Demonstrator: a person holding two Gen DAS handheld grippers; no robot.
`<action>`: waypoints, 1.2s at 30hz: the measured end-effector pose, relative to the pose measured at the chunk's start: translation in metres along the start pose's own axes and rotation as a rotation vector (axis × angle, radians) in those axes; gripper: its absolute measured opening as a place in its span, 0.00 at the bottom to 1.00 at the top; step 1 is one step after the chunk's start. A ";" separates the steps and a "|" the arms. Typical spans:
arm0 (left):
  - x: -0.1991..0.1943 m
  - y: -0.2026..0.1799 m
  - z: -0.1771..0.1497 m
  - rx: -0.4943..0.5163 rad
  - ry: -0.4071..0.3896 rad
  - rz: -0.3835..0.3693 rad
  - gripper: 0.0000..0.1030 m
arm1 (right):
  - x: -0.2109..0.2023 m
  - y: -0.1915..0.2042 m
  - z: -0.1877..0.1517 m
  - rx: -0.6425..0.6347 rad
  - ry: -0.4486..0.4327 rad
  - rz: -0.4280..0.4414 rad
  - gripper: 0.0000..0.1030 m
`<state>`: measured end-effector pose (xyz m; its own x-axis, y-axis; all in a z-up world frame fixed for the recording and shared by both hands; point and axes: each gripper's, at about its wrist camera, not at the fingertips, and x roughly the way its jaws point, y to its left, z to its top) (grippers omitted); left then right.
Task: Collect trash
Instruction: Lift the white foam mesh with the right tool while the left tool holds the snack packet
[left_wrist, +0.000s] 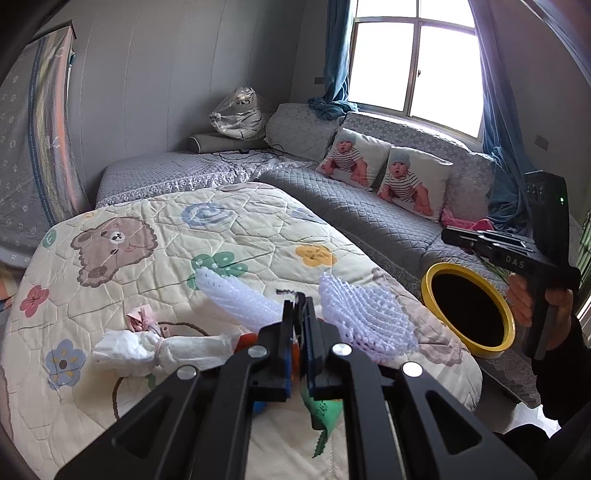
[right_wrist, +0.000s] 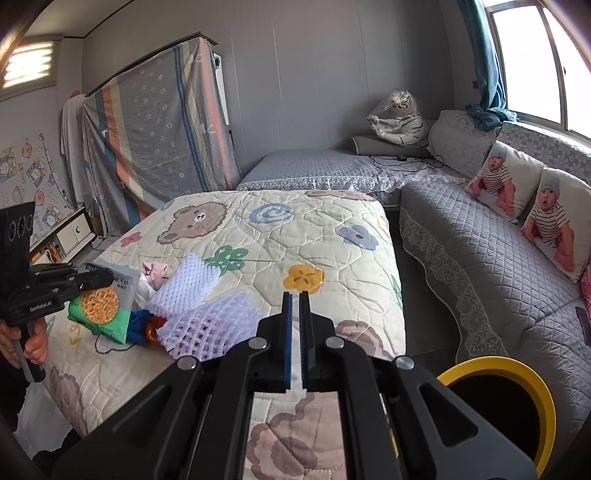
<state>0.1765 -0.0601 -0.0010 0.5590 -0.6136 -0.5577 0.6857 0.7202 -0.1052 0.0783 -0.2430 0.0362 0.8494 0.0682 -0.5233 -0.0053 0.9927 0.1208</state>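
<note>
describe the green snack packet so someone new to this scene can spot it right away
Start at the bear-print quilt covering the low table beside the grey sofa. The litter sits bunched at the quilt's near left edge in the right wrist view; the green snack packet is its leftmost piece, pinched by the left gripper. Unlike the white foam nets beside it, it is flat, printed, with a round orange food picture.

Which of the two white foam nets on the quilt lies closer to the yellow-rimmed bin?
The flat, spread-out foam net, at the quilt's edge beside the yellow-rimmed bin. The other foam net is rolled into a tube, farther away.
</note>
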 end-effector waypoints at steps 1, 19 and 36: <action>0.001 -0.001 0.001 0.000 -0.001 0.000 0.05 | 0.001 0.004 -0.004 -0.014 0.019 0.020 0.03; -0.005 0.012 -0.006 -0.027 0.005 0.012 0.05 | 0.057 0.105 -0.055 -0.321 0.177 0.121 0.54; 0.013 0.003 0.005 -0.004 0.023 -0.021 0.05 | 0.059 0.054 -0.021 -0.171 0.144 0.029 0.04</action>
<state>0.1882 -0.0671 -0.0044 0.5336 -0.6209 -0.5742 0.6951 0.7087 -0.1205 0.1174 -0.1836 -0.0061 0.7637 0.0980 -0.6380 -0.1281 0.9918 -0.0010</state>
